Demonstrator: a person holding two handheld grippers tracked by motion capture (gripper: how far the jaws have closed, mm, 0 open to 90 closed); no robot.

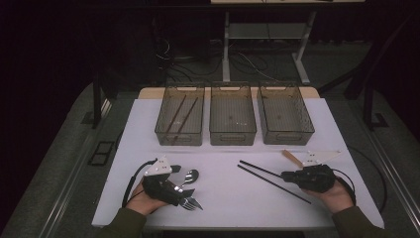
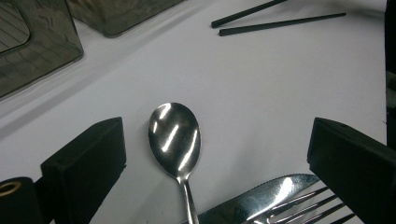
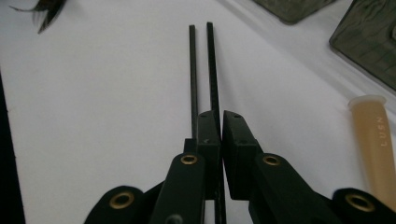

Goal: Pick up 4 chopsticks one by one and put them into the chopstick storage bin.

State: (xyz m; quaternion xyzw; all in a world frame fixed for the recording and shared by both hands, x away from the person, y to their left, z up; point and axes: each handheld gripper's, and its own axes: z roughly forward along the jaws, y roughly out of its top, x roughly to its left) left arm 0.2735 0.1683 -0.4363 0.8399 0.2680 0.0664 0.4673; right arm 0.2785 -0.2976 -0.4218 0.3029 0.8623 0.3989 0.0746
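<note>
My left gripper (image 1: 187, 191) hovers open at the table's near left. Its jaws stand wide on either side of a shiny spoon (image 2: 175, 137) whose bowl lies on the white table (image 1: 223, 193); the spoon (image 1: 190, 175) touches neither jaw. A knife (image 2: 261, 196) and a fork (image 2: 308, 205) lie just beside it. My right gripper (image 1: 285, 174) at the near right is shut on the farther of two black chopsticks (image 1: 260, 168). That chopstick (image 3: 211, 70) runs between the closed jaws of the right gripper (image 3: 221, 122). The second chopstick (image 3: 192, 70) lies alongside and passes under the left jaw.
Three grey see-through bins stand in a row at the back: the left bin (image 1: 178, 140) holds a pair of dark chopsticks (image 1: 181, 113), then the middle bin (image 1: 233, 136) and the right bin (image 1: 289, 136). A tan stick-shaped handle (image 3: 373, 144) lies just right of my right gripper.
</note>
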